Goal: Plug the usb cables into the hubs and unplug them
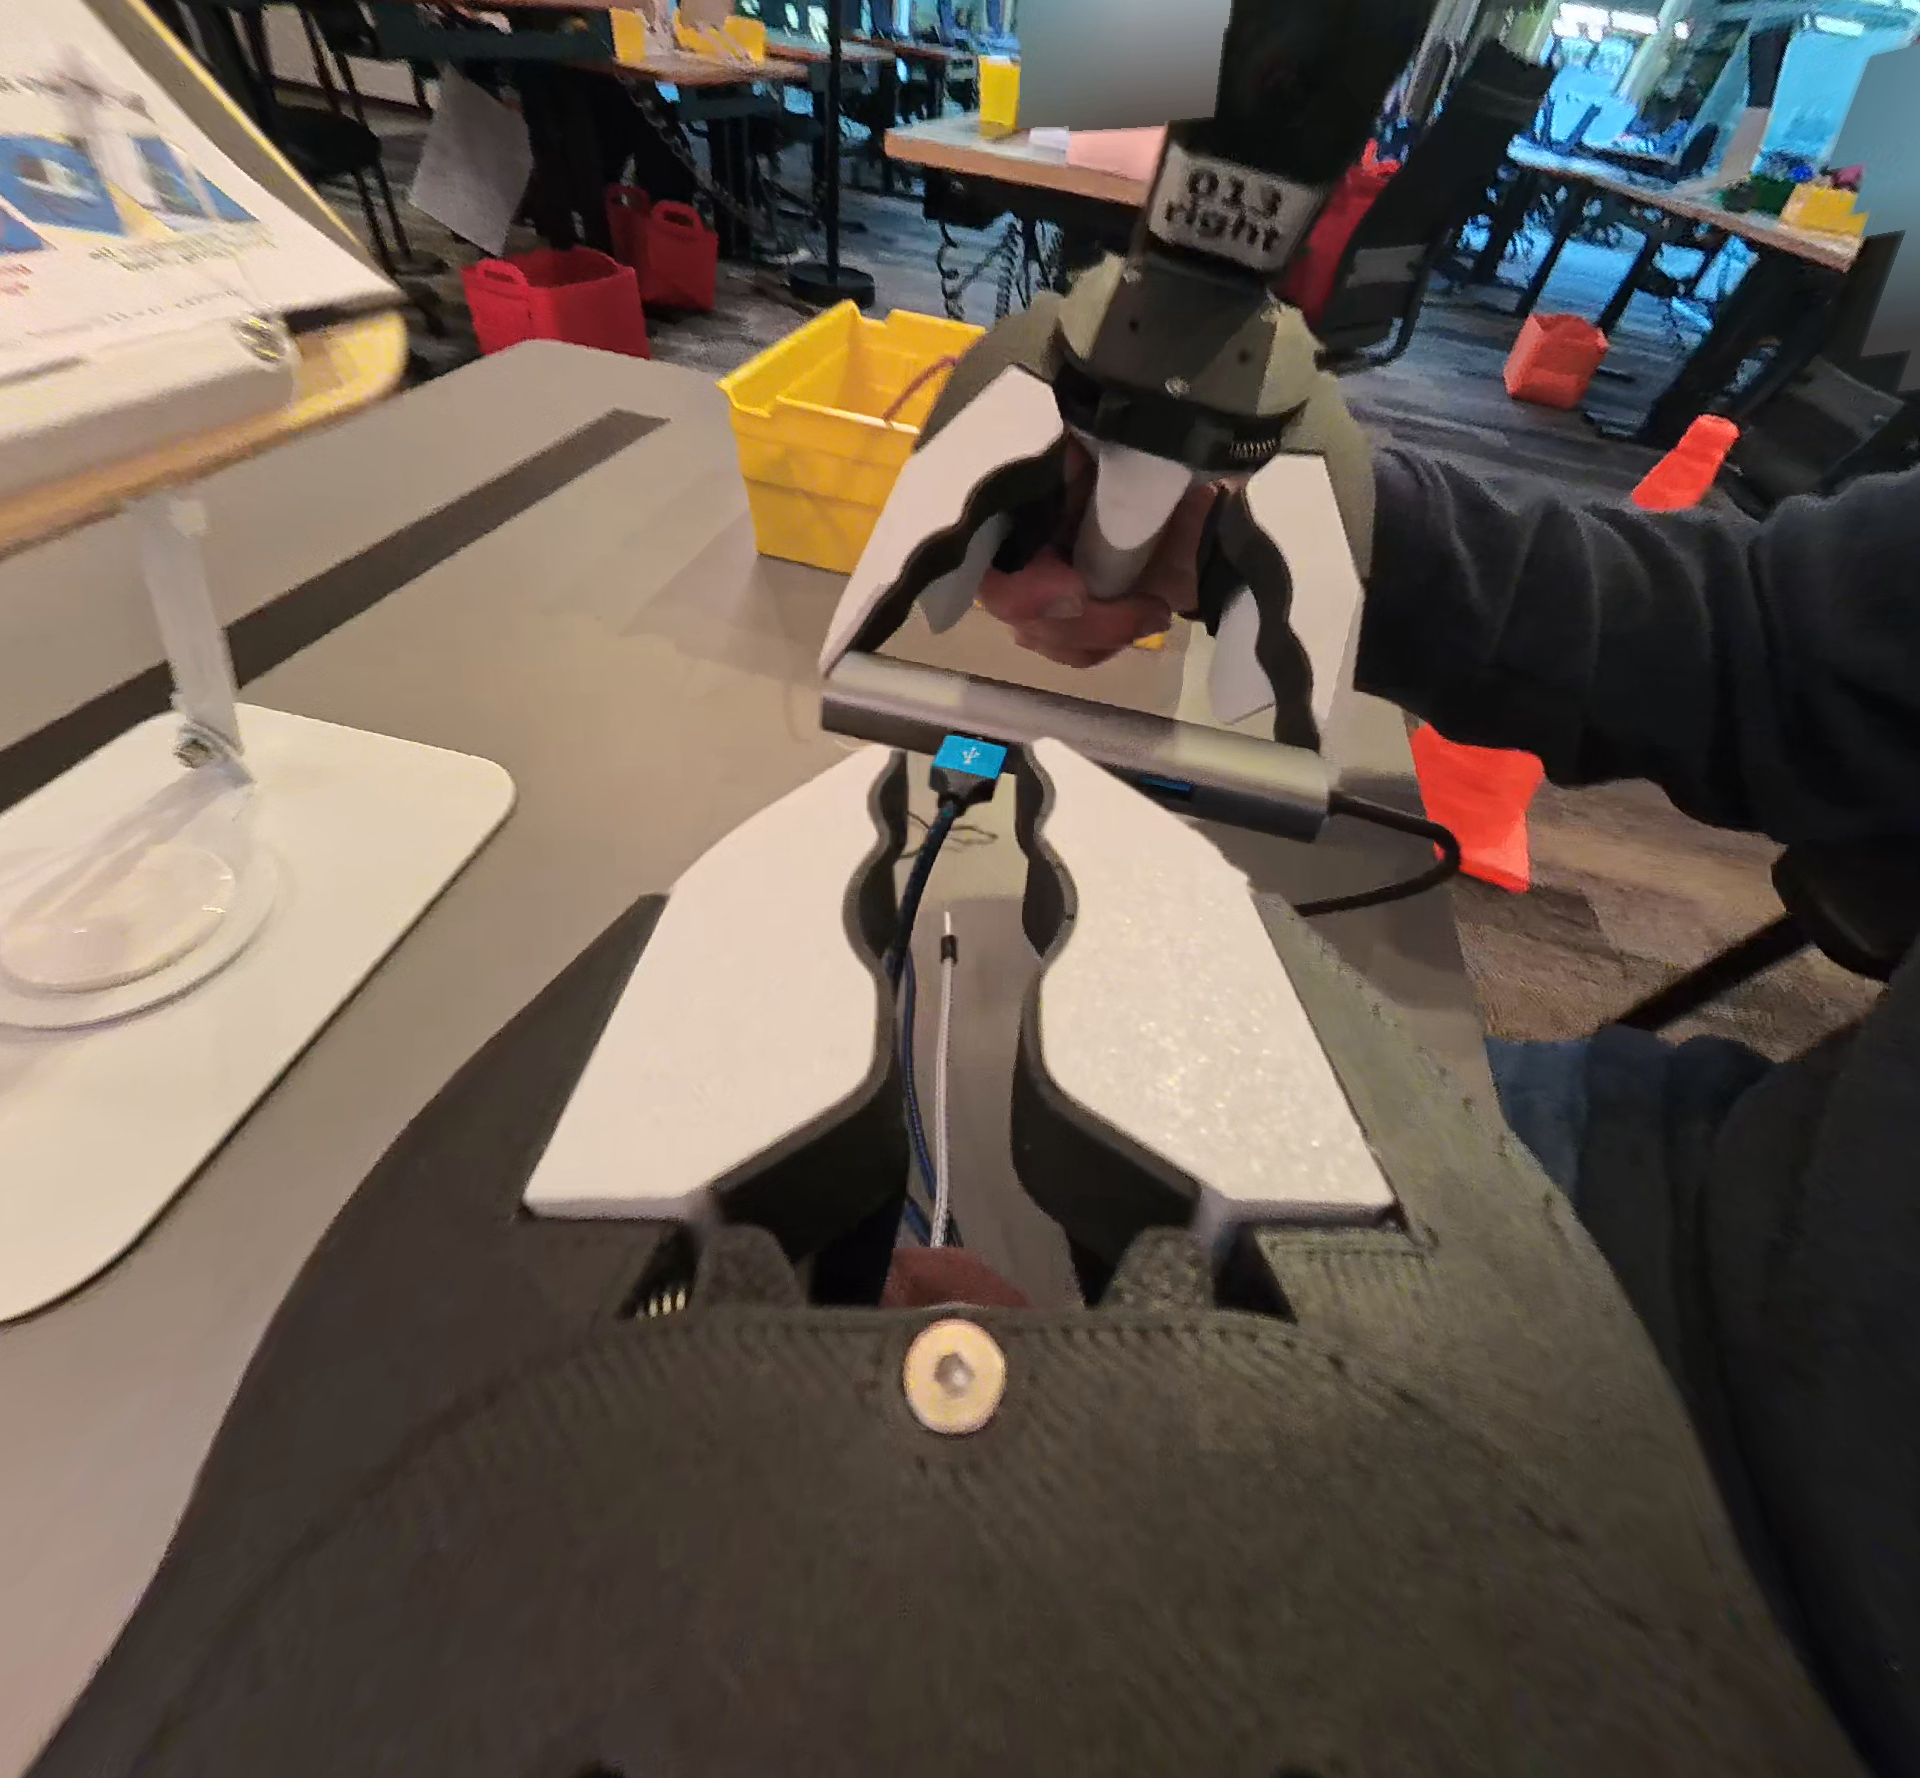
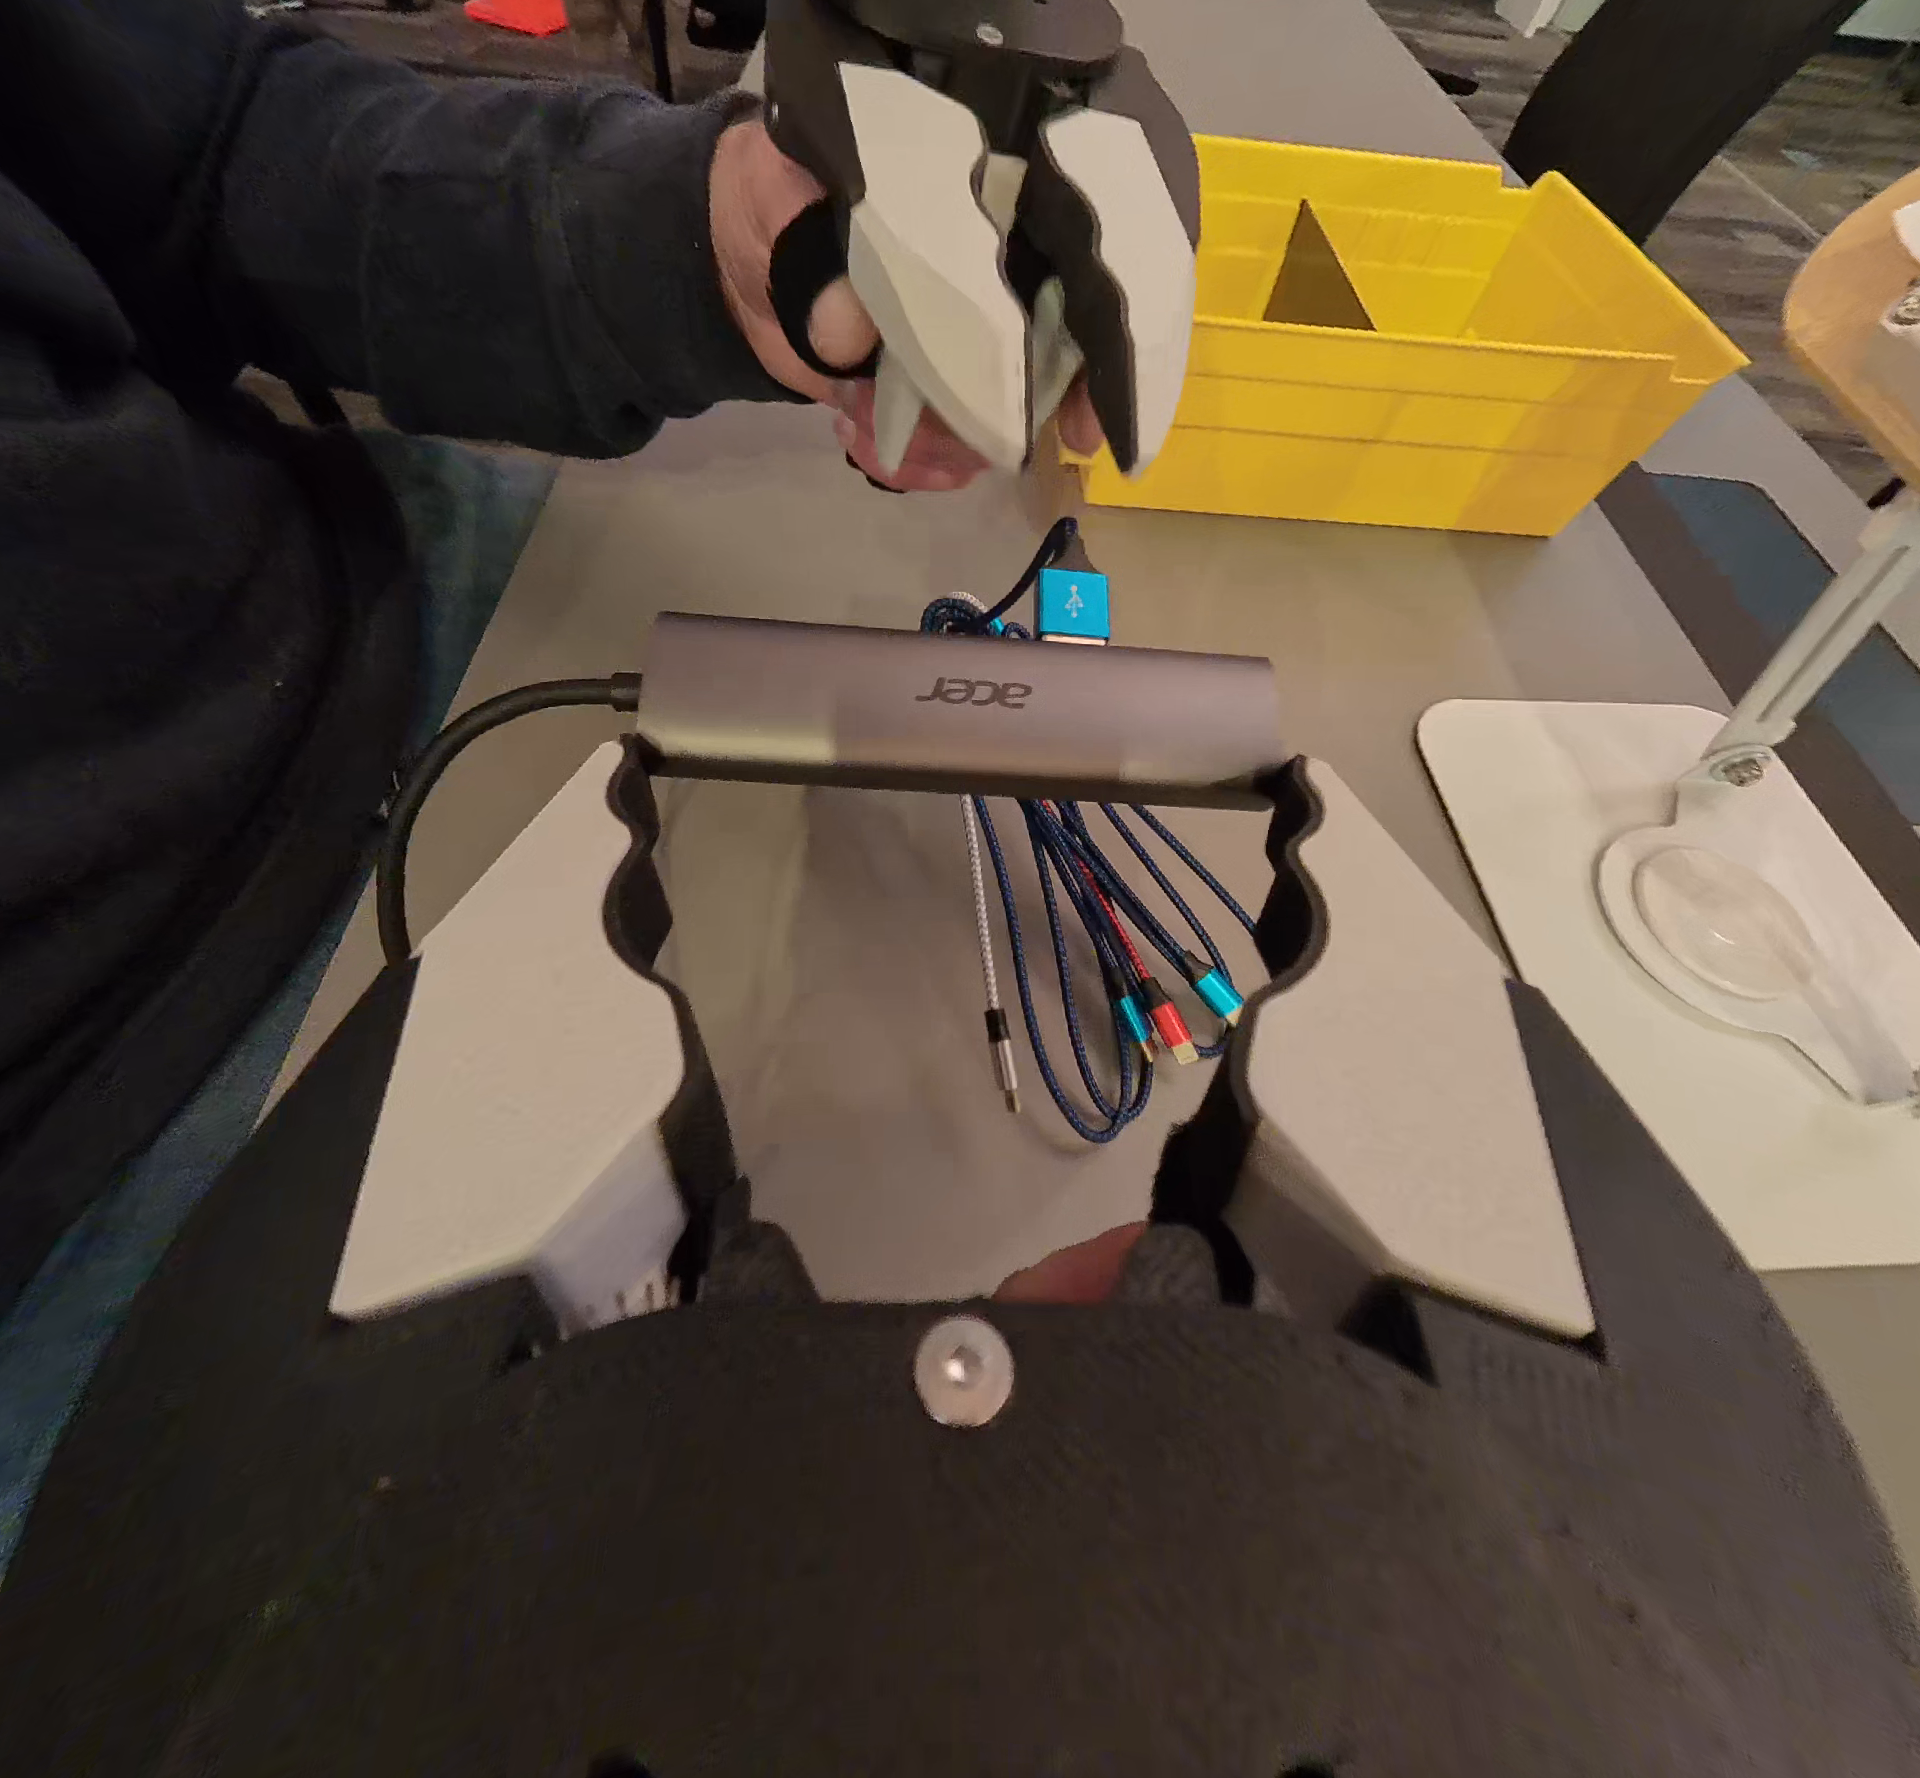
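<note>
Clamping grey hub [image 2: 961,710] endwise, right gripper [image 2: 961,783], left gripper [image 1: 961,762] jaws narrow beside blue plug [image 1: 968,760], yellow bin [image 2: 1403,357] behind.

- The left wrist view is looking forward over the table [image 1: 499,523], close behind its fingers
- The right wrist view is facing back the opposite way, equally close
- Both are sharing the hub [image 1: 1070,752] [image 2: 956,700], plug [image 1: 968,760] [image 2: 1073,608] and yellow bin [image 1: 831,440] [image 2: 1382,419]

Right-hand black tongs with white finger plates [image 2: 961,778] were spread wide, clamping a bar by its two ends. Left-hand black-and-white tongs [image 1: 961,772] were nearly closed, tips just apart, gripping nothing. A dark-sleeved hand [image 2: 800,294] held the left tongs' grip.
</note>
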The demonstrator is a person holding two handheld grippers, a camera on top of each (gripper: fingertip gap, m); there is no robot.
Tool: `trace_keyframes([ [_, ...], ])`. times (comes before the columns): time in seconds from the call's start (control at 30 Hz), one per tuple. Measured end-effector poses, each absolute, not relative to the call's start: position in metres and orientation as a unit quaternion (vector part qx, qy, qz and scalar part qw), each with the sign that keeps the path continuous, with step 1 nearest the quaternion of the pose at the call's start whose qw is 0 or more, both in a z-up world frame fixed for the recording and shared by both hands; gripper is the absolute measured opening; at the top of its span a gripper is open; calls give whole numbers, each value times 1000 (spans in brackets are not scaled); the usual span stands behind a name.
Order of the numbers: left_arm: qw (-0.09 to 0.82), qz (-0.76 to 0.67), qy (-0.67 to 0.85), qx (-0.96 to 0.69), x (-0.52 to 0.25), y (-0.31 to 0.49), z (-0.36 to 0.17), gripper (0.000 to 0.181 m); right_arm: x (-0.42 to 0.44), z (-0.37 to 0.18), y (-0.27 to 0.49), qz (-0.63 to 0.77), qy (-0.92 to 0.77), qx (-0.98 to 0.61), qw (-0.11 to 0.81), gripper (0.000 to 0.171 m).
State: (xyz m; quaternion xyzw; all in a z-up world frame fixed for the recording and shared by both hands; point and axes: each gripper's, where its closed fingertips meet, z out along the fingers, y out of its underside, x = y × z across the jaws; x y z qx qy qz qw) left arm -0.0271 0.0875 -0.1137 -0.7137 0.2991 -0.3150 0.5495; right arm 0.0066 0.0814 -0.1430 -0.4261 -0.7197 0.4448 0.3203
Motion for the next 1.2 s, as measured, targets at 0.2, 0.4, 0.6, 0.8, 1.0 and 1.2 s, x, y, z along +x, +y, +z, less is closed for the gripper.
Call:
trace_keyframes([
  [0.2,595,-286,248,-709,-66,83,-98,21,17,-117,99,441,-696,-441,357,115],
  [0.4,589,-285,225,-722,-73,77,-119,18,24,-106,118,405,-690,-465,379,115],
  [0.6,567,-280,230,-740,-65,74,-146,18,31,-164,120,363,-709,-509,327,115],
  [0.8,543,-274,240,-757,-56,74,-166,18,37,-209,120,335,-712,-539,301,115],
  [1.0,519,-233,258,-781,-51,82,-188,19,44,-243,127,285,-719,-565,287,115],
  [1.2,499,-204,266,-799,-52,83,-207,19,52,-279,131,232,-741,-582,242,116],
])
